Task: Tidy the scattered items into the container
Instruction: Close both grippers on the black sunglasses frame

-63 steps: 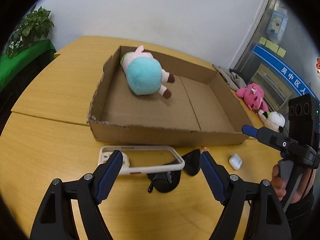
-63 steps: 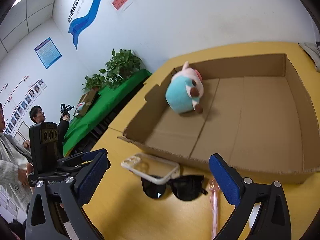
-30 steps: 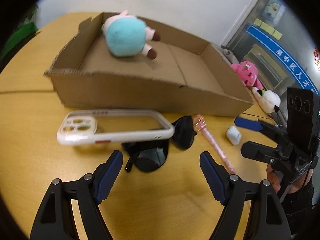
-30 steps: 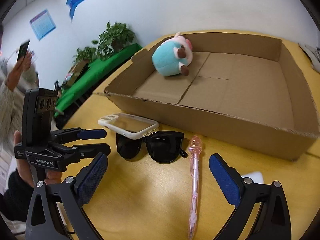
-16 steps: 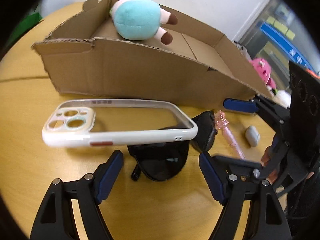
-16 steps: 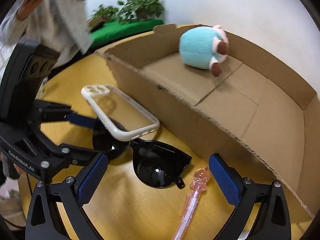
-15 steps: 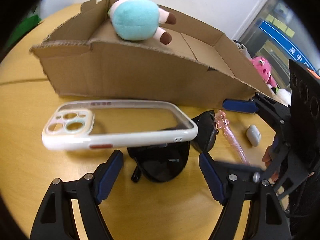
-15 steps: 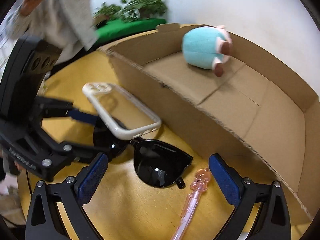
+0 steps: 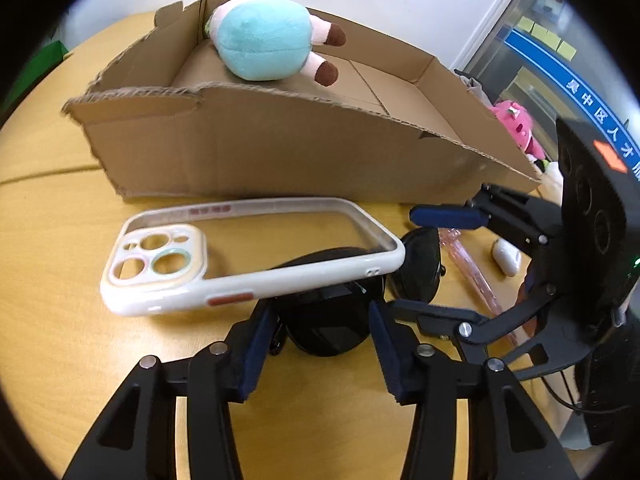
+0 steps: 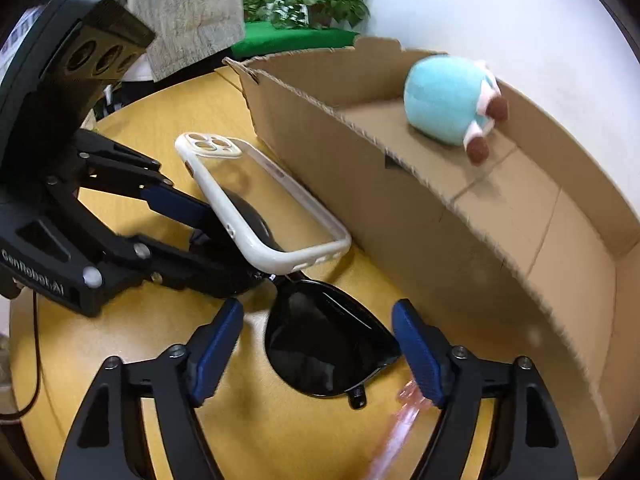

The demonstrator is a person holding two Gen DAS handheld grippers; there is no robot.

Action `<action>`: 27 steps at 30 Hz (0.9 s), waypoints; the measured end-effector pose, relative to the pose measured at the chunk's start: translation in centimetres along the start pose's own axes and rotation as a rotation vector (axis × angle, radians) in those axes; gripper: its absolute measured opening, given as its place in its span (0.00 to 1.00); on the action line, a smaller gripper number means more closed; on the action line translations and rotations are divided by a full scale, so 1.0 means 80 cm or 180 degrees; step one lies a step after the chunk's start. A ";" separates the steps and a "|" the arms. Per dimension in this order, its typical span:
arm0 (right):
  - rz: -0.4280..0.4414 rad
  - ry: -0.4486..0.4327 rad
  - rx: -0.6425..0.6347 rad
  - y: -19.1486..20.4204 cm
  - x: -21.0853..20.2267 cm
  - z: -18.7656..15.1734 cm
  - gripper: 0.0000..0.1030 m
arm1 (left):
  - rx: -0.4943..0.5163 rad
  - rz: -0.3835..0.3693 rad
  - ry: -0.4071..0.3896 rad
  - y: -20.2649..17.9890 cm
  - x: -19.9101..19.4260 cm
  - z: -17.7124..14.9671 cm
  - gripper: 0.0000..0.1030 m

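Sunglasses (image 9: 340,312), black and lying lens-down on the yellow wooden table (image 9: 60,340), sat just in front of the cardboard box (image 9: 280,148), with a white phone case (image 9: 248,252) resting partly on top of them. Both tongs had come to the same pair. The left gripper (image 9: 320,344) straddled one lens and the right gripper (image 10: 320,344) straddled the other; the jaws of both were closing, but their blue pads did not yet appear to press on the frame. A pink pen (image 9: 472,268) and a small white earbud case (image 9: 506,256) lay nearby, well clear of the box. A turquoise plush toy (image 9: 264,44) already lay inside it.

The step in hand looked like taking hold of the sunglasses. Next, the grip would likely need to finish closing, then lift carefully so the phone case slid off rather than being flung.
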State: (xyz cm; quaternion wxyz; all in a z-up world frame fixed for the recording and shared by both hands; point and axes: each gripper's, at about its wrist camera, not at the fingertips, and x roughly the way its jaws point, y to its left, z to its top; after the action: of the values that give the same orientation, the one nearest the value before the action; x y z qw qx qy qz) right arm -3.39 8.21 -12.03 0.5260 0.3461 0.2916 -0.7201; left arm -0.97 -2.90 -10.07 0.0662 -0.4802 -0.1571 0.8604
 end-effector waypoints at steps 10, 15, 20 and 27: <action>0.0027 -0.0069 0.0329 0.047 -0.042 -0.043 0.66 | 0.0319 -0.0099 0.0050 -0.032 -0.014 -0.041 0.59; 0.0071 -0.0065 0.0376 0.061 -0.045 -0.062 0.64 | 0.0626 0.0052 0.0023 -0.056 -0.006 -0.044 0.64; -0.0007 -0.0047 0.0349 0.067 -0.049 -0.066 0.64 | 0.0741 0.0107 0.0094 -0.067 -0.003 -0.041 0.57; -0.0009 -0.0098 0.0338 0.076 -0.064 -0.071 0.64 | 0.0641 0.0102 0.0146 -0.072 -0.020 -0.057 0.57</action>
State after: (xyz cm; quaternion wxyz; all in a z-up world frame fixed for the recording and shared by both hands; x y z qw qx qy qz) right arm 4.58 13.84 -11.63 0.5103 0.3619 0.2453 -0.7406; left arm 3.52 3.05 -9.13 0.1040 -0.4932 -0.0605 0.8616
